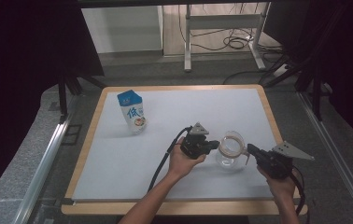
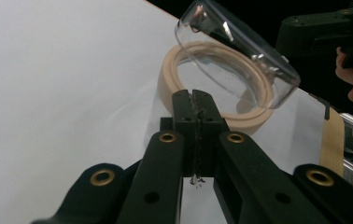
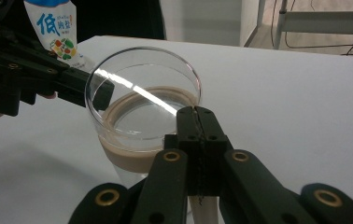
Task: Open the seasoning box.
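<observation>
A clear glass carafe [image 1: 230, 150] with a beige collar stands near the front right of the white desk [image 1: 118, 158], flanked by two hand-held tools. The left claw [image 1: 215, 143] meets its rim with jaws pressed together, apparently pinching the glass edge; the right claw [image 1: 250, 150] is likewise closed, seemingly on the carafe's beige handle. A blue-topped milk pouch [image 1: 131, 111] stands well apart, toward the desk's far left.

You have a clear glass jar [image 1: 230, 151] with a beige collar, black claws, a blue-and-white pouch [image 1: 131, 111], and a white desk [image 1: 165, 140] edged in pale wood.
</observation>
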Demonstrator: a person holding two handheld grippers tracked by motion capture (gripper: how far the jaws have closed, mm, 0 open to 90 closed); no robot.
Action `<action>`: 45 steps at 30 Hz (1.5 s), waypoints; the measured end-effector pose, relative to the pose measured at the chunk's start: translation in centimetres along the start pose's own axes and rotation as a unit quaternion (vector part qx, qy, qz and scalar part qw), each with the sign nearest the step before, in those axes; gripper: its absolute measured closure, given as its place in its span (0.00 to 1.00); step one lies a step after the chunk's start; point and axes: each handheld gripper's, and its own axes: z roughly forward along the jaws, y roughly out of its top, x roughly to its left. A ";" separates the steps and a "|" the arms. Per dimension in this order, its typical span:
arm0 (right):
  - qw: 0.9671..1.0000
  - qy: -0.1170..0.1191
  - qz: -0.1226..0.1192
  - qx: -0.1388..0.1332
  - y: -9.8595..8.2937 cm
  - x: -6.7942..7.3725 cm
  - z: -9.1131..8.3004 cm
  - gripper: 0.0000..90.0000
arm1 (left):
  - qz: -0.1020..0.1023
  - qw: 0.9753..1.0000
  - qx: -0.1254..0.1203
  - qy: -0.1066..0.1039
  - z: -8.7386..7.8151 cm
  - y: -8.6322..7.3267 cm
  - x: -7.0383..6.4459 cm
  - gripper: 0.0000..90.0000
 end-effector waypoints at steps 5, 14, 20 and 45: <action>1.000 -0.002 -0.001 0.001 0.0 -0.1 0.0 1.00 | 0.015 1.000 -0.002 -0.003 -0.1 0.7 -0.8 1.00; 1.000 0.009 -0.030 -0.002 0.0 2.0 -1.0 1.00 | 0.022 1.000 0.002 -0.011 0.3 1.6 -1.1 1.00; 0.998 0.033 -0.047 0.033 -1.4 4.5 -1.1 0.99 | 0.025 1.000 0.005 -0.018 0.3 2.2 -1.5 1.00; 0.991 0.048 -0.059 0.110 -6.3 5.3 2.4 0.63 | 0.080 0.996 0.030 -0.041 2.6 4.8 -6.5 1.00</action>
